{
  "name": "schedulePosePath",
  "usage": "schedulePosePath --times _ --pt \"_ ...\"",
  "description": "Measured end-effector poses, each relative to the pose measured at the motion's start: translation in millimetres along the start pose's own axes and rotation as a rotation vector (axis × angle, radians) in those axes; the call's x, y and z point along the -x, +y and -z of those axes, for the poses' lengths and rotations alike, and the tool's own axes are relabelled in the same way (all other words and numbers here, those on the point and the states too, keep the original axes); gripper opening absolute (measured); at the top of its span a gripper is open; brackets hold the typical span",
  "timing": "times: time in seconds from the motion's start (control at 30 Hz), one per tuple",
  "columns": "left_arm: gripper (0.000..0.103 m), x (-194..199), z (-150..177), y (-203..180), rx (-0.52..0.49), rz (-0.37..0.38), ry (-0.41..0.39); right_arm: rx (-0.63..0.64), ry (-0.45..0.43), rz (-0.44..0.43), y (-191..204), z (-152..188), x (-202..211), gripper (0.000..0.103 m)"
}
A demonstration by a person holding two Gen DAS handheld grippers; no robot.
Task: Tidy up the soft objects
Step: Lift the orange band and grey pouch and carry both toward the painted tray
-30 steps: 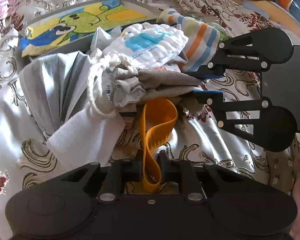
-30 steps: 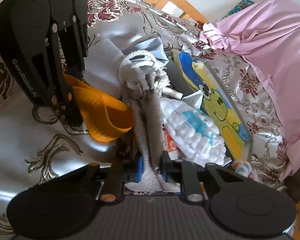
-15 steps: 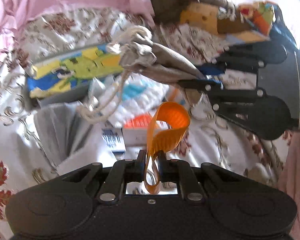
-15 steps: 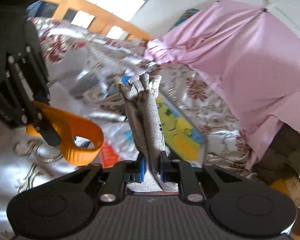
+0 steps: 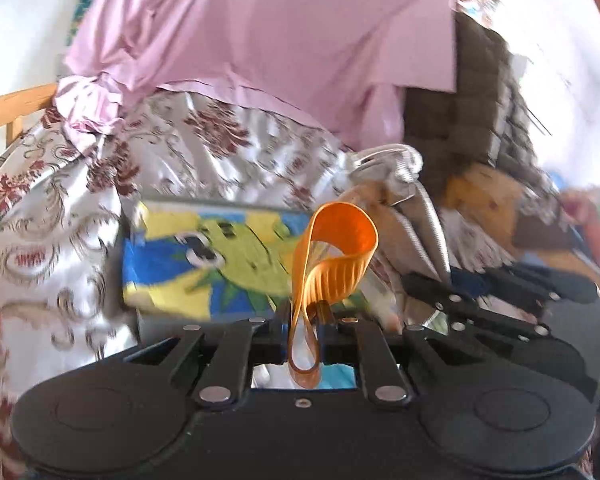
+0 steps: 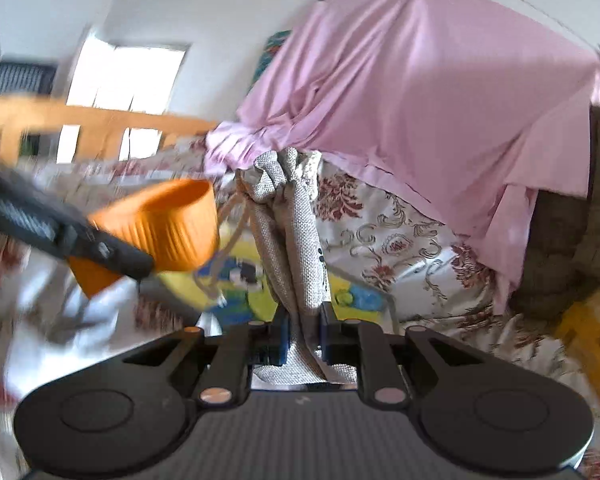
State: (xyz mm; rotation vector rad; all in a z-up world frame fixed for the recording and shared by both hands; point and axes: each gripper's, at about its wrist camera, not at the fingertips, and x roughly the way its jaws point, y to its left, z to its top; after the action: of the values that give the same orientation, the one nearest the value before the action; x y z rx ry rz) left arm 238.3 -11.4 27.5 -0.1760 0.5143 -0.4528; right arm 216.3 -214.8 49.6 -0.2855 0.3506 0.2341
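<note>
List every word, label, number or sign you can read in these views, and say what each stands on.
No text can be read here.
Grey drawstring bag: a few small dark marks, too small to read.
Cartoon box: a blurred picture, no legible words.
Orange band: no print shows.
</note>
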Motion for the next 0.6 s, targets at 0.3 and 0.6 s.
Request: schedulePosePath --times 0.3,0.6 --pt "0.014 -81.5 -38.7 64.3 0.128 -0.120 0.006 -0.265 0.073 -0.077 -25.8 -18.9 -104.5 0.017" --pt "0.014 -135.2 -30.0 104.5 0.166 -0.164 0.128 -0.330 0.230 -0.105 -4.9 -0.4 -166.3 0.017"
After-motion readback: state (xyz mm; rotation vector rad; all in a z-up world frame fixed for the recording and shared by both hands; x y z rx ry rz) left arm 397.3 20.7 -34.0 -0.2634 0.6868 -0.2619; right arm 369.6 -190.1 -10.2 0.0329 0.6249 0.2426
